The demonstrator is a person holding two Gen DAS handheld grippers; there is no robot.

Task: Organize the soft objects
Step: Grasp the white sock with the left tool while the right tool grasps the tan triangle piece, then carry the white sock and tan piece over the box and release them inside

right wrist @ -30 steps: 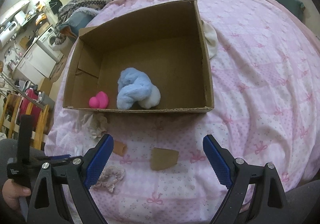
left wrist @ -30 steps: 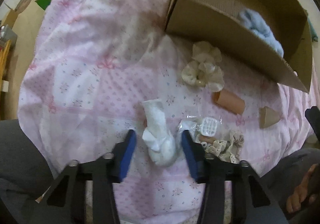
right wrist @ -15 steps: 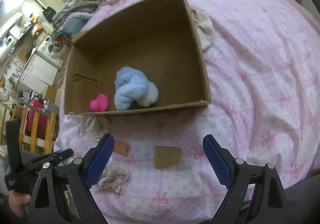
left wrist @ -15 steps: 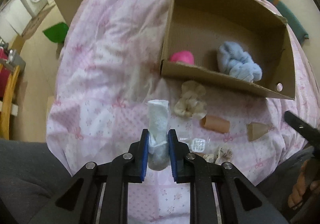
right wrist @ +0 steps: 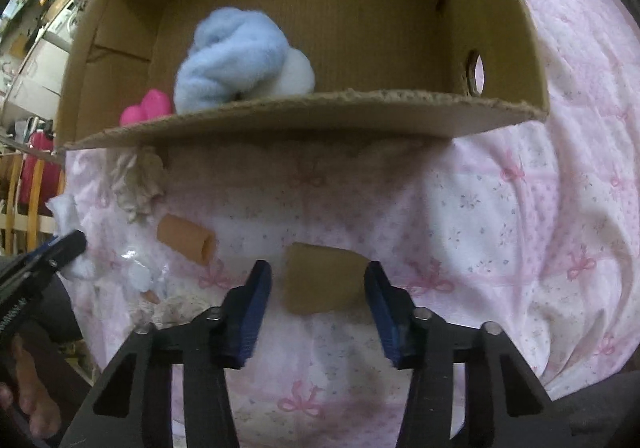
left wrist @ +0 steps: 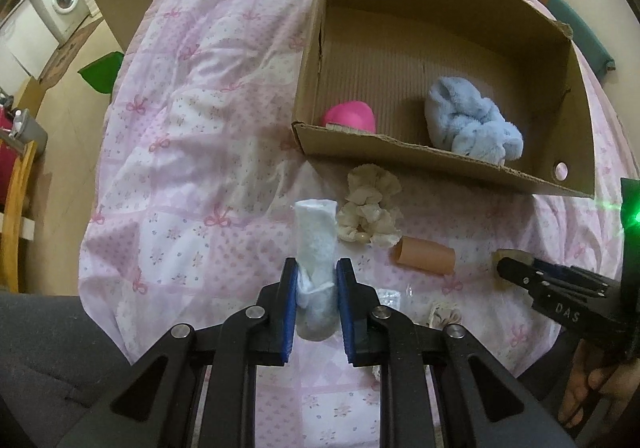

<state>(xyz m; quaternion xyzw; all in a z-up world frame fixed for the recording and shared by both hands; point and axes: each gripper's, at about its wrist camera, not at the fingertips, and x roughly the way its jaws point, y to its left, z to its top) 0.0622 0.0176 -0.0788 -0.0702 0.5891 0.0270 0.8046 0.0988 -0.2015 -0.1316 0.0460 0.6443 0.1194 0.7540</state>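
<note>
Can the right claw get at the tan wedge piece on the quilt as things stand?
Probably yes. The right claw is open with the tan wedge already between its fingers, nothing covering it. The cardboard box sits beyond, clear of the approach.

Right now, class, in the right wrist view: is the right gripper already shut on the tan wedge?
No: the right gripper is open, its pads apart on either side of the tan wedge.

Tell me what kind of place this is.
Most likely a bedroom in a small home: the cardboard box sits on a bed with a pink bow-print quilt, and a washing machine stands on the floor nearby.
</note>
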